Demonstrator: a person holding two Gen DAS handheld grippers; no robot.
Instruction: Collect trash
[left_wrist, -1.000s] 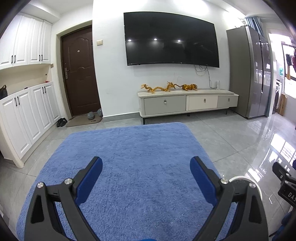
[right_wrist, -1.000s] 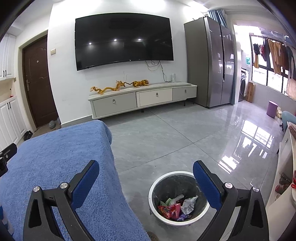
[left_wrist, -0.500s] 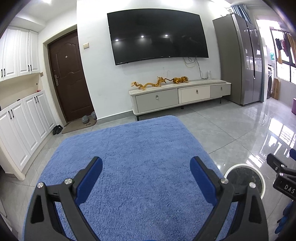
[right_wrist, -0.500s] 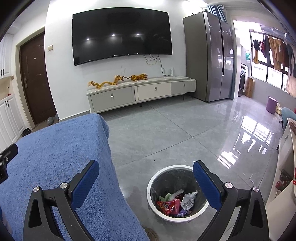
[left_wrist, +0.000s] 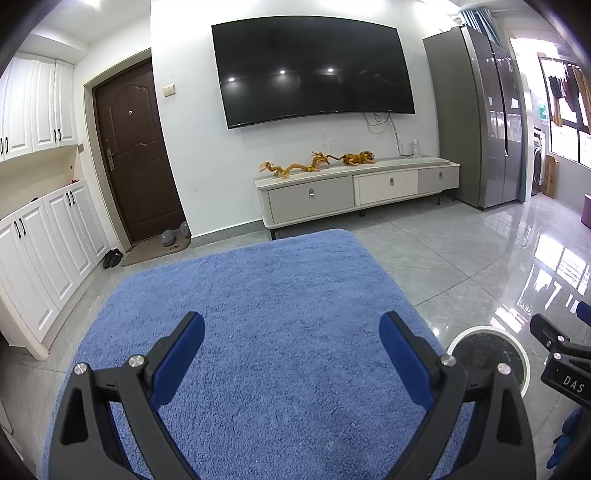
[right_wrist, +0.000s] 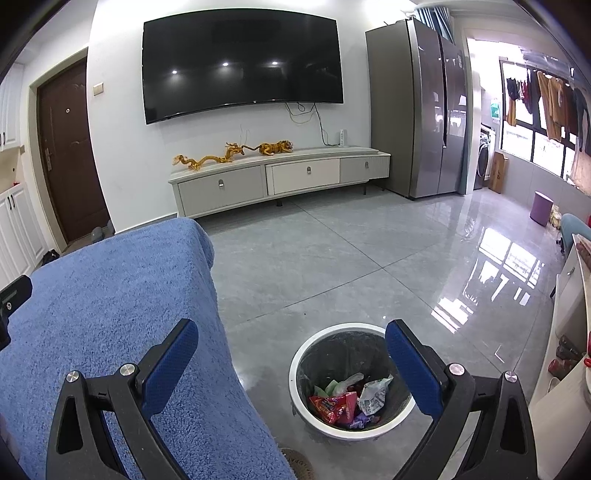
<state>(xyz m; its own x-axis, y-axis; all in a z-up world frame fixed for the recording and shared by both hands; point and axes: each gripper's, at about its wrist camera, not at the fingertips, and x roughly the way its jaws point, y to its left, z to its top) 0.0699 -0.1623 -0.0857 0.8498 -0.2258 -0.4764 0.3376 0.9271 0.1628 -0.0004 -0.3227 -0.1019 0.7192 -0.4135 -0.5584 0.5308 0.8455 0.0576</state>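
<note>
Left wrist view: left gripper (left_wrist: 291, 332) hangs over the blue cloth (left_wrist: 258, 314), jaws wide apart, nothing between them. Cloth surface bare. Bin (left_wrist: 491, 354) sits on the floor just right of the cloth, mostly hidden behind the right finger; its contents can't be seen here. Right gripper (left_wrist: 565, 362) pokes in at the right edge, cut off. TV (left_wrist: 312, 70) on the far wall, cabinet (left_wrist: 358, 188) below it.

Right wrist view: right gripper (right_wrist: 291, 349) also spread wide, empty, above the cloth edge (right_wrist: 110, 295) and floor. Bin (right_wrist: 354, 376) seen from above; trash (right_wrist: 345, 400) lies inside: red wrapper, clear plastic, a purple bit, labels unreadable. Bin's right rim hidden by the finger. Left gripper (right_wrist: 11, 302) barely shows at left edge.
</note>
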